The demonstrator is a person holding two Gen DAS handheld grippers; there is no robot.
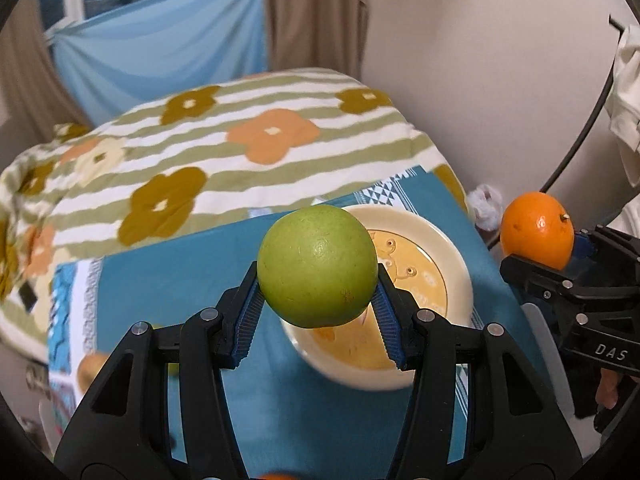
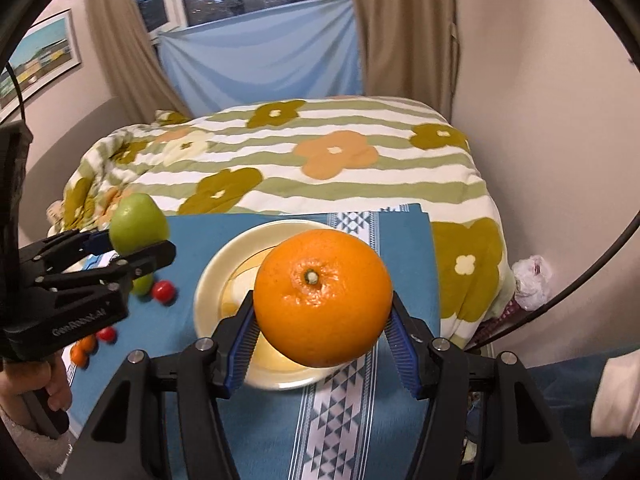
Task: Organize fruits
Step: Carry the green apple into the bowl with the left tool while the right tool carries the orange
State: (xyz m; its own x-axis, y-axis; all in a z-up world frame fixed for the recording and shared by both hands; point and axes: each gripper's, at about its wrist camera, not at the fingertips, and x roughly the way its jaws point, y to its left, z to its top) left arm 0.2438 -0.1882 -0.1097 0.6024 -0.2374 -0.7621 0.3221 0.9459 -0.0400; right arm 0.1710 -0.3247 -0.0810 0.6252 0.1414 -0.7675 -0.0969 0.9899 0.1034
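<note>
My left gripper (image 1: 318, 280) is shut on a green apple (image 1: 317, 266) and holds it in the air over the near left part of a cream plate (image 1: 452, 256). My right gripper (image 2: 322, 304) is shut on an orange (image 2: 323, 297) and holds it above the plate (image 2: 212, 276) too. In the right wrist view the left gripper (image 2: 132, 242) with the green apple (image 2: 138, 228) is at the left. In the left wrist view the right gripper (image 1: 560, 252) with the orange (image 1: 536, 230) is at the right.
The plate sits on a blue cloth (image 2: 192, 240) over a table. Small fruits lie left of the plate: a green one (image 2: 142, 284), red ones (image 2: 164, 291) and a small orange one (image 2: 82, 350). A flowered, striped quilt (image 2: 320, 160) lies behind.
</note>
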